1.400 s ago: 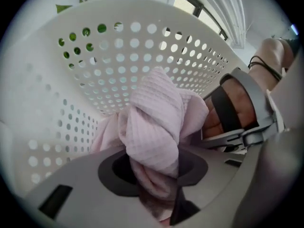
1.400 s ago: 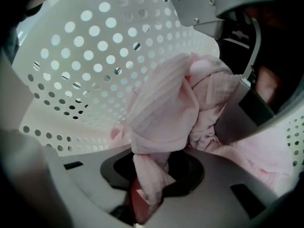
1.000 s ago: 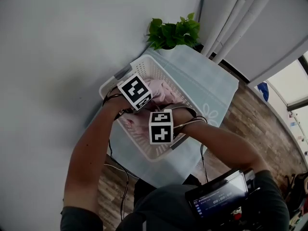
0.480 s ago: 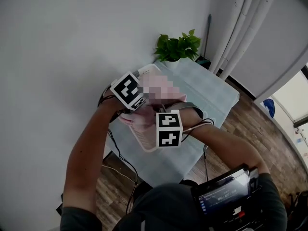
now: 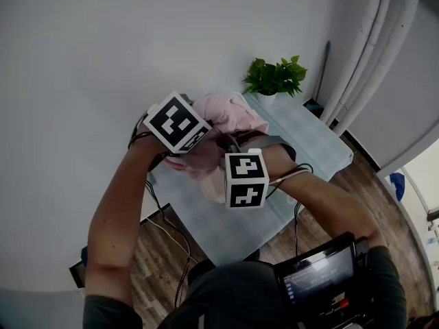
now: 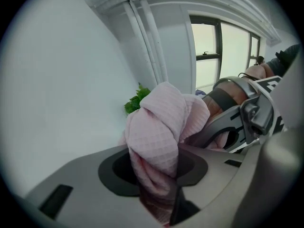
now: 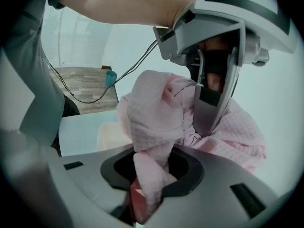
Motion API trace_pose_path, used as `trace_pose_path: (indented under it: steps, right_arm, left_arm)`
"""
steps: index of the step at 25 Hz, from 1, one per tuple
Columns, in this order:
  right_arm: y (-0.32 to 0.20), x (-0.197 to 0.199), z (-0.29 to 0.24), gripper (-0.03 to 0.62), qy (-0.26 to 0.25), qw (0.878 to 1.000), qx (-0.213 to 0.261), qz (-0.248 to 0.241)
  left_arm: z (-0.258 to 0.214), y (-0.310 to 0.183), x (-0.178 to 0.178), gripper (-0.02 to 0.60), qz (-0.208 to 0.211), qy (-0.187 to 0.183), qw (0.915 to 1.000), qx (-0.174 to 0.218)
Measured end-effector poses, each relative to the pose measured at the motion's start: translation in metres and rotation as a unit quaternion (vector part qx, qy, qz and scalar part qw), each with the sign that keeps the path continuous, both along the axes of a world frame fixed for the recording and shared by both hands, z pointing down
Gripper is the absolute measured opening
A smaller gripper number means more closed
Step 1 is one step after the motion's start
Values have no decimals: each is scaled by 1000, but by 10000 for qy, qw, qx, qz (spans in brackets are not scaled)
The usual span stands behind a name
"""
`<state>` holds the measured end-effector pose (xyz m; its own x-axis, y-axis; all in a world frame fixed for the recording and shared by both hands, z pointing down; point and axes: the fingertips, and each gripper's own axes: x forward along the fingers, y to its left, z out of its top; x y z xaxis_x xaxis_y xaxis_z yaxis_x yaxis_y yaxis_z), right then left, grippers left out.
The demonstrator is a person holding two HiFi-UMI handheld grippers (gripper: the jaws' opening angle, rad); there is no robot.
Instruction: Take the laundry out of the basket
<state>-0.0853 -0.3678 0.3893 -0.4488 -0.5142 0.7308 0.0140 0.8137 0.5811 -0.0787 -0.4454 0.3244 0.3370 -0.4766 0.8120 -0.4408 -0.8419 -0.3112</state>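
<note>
A pink waffle-weave cloth hangs bunched in the air above the table, held by both grippers. In the left gripper view my left gripper is shut on a twisted fold of the cloth. In the right gripper view my right gripper is shut on another fold, close beside the left gripper's fingers. In the head view the two marker cubes cover the jaws. A pale basket edge shows below the cloth; in the head view the basket is hidden.
The table carries a light blue cover and stands against a white wall. A green potted plant sits at its far end. White pipes run down at the right. Wood floor and cables lie below the table.
Both grippers have risen together, lifting the pink cloth up out of the white basket. The basket, plain a second ago, is now covered by cloth and hands.
</note>
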Motion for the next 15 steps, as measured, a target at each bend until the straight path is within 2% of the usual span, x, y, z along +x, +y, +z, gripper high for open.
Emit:
trace_pose_path:
  steps: [4, 7, 11, 15]
  right_arm:
    - [19, -28, -17, 124, 51, 9975, 325, -627]
    - [43, -58, -24, 124, 43, 9938, 405, -1036]
    - [74, -117, -34, 124, -17, 9850, 538, -1642]
    - [114, -187, -17, 124, 67, 9727, 618, -2236]
  left_arm:
    - [-21, 23, -33, 169, -433, -67, 9986, 295]
    - [-28, 47, -68, 169, -762, -96, 9965, 329]
    - [-41, 82, -136, 169, -1438, -133, 9882, 516]
    - [-25, 125, -216, 169, -2060, -76, 9767, 591]
